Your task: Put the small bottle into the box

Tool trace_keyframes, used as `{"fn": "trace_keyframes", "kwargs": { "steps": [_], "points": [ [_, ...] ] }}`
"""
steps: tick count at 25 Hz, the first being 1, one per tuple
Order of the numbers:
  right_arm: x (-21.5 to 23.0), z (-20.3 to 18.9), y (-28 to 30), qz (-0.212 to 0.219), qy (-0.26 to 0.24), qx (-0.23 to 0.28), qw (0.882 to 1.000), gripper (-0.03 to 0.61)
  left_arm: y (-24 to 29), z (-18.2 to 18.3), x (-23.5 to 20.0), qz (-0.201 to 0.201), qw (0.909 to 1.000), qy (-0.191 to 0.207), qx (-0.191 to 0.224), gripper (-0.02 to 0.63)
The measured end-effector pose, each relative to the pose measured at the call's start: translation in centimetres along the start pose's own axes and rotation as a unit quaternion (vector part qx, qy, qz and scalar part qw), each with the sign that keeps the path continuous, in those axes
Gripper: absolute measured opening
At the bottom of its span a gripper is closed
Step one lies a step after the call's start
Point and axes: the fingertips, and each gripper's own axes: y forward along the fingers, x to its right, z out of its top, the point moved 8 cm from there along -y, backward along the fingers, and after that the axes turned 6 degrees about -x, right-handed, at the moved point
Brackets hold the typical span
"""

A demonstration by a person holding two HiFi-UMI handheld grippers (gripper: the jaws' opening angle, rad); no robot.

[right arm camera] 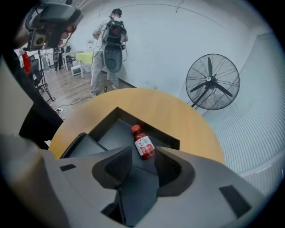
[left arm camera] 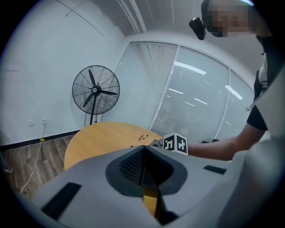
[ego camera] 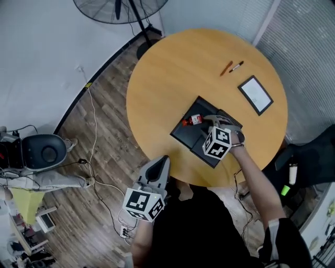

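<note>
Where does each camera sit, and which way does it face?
Head view: on the person's head, facing steeply down at table, box, left tongs, right tongs, right forearm.
Left gripper view: on left tongs, facing across table toward fan; shut tongs show.
Right gripper view: on right tongs, facing down into box; open tongs show.
Head and right gripper views share the small bottle.

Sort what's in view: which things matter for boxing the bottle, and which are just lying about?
Job:
bottle, already lying in the box
box
right gripper, open above the box

Lying about:
two pens
card
fan
left gripper, shut
</note>
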Motion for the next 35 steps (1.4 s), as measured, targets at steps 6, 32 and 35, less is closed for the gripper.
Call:
{"fn": "trace_keyframes", "kwargs": {
  "steps": [6, 32, 35],
  "points": [
    [-2.8, 1.0, -3.2, -0.027, 0.044, -0.008, 0.999, 0.155, -1.6, 0.5, -2.1, -0.049, 0.9984, 0.028, -0.003, -0.005],
    [-16.9, 8.0, -18.3, -0.152, 0.289, 0.128, 0.936, 0.011, -7.1, -0.6, -3.9, -0.208, 0.9722, 0.108, -0.006, -0.005],
    [-17.8, 8.2, -20.4, -0.162, 0.32, 0.166, 0.919, 0.011, -7.1, -0.6, -3.1, -0.218, 0.9694, 0.112, -0.008, -0.005]
  ]
}}
